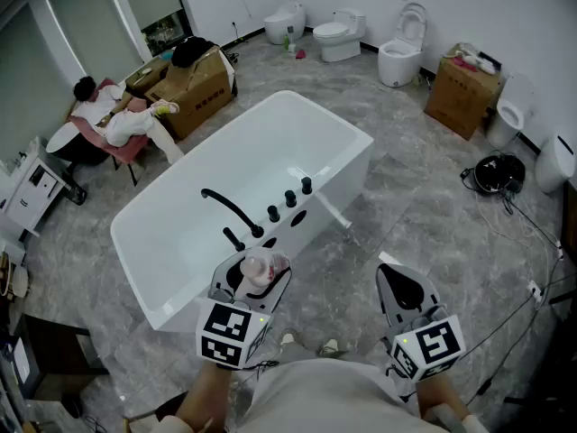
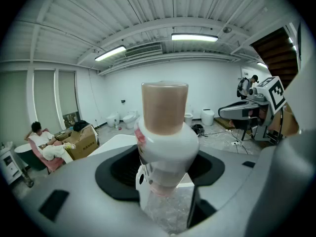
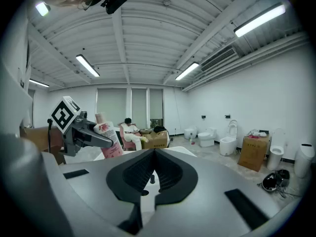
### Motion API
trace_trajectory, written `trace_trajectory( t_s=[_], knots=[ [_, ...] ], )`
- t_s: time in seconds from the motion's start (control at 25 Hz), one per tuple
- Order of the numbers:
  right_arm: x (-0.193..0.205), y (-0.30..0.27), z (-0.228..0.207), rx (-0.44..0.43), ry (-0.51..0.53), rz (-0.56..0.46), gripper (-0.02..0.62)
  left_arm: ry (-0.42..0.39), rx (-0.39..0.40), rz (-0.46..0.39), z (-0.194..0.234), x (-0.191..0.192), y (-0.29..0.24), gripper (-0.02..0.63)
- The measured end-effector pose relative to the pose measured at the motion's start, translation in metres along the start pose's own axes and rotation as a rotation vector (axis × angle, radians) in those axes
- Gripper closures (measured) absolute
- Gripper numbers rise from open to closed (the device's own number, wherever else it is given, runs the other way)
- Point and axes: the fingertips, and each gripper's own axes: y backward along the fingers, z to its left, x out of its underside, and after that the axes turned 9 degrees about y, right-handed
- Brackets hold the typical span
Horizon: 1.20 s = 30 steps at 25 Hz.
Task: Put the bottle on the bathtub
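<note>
My left gripper (image 1: pixel 255 276) is shut on a white bottle (image 1: pixel 265 265) with a tan cap and pink label, held just short of the near rim of the white bathtub (image 1: pixel 338 132). The left gripper view has the bottle (image 2: pixel 165 137) standing cap-up between the jaws, and it shows again, tilted, in the right gripper view (image 3: pixel 109 141). A black faucet (image 1: pixel 231 209) and black knobs (image 1: pixel 290 198) sit on the tub's near ledge. My right gripper (image 1: pixel 402 289) hovers over the floor right of the tub, jaws closed with nothing in them (image 3: pixel 154 176).
A person (image 1: pixel 115 118) sits in a pink chair at far left beside a cardboard box (image 1: pixel 193 86). Toilets (image 1: pixel 339 34) line the back wall, with another box (image 1: pixel 462 92) nearby. Black cables (image 1: pixel 493 174) lie on the floor at right.
</note>
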Motion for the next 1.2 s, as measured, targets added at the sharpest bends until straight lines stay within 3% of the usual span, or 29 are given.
trace_trajectory(
  t_s=[0.48, 0.88, 1.2],
  knots=[
    [0.007, 0.000, -0.011, -0.003, -0.101, -0.008, 0.568, 0.007, -0.011, 0.009, -0.004, 0.000, -0.002, 0.320],
    [0.015, -0.007, -0.015, -0.079, -0.103, 0.005, 0.568, 0.018, -0.005, 0.022, -0.009, 0.001, -0.022, 0.319],
    [0.029, -0.044, -0.043, -0.079, -0.115, 0.008, 0.568, 0.001, -0.009, 0.003, 0.009, -0.005, -0.071, 0.319]
  ],
)
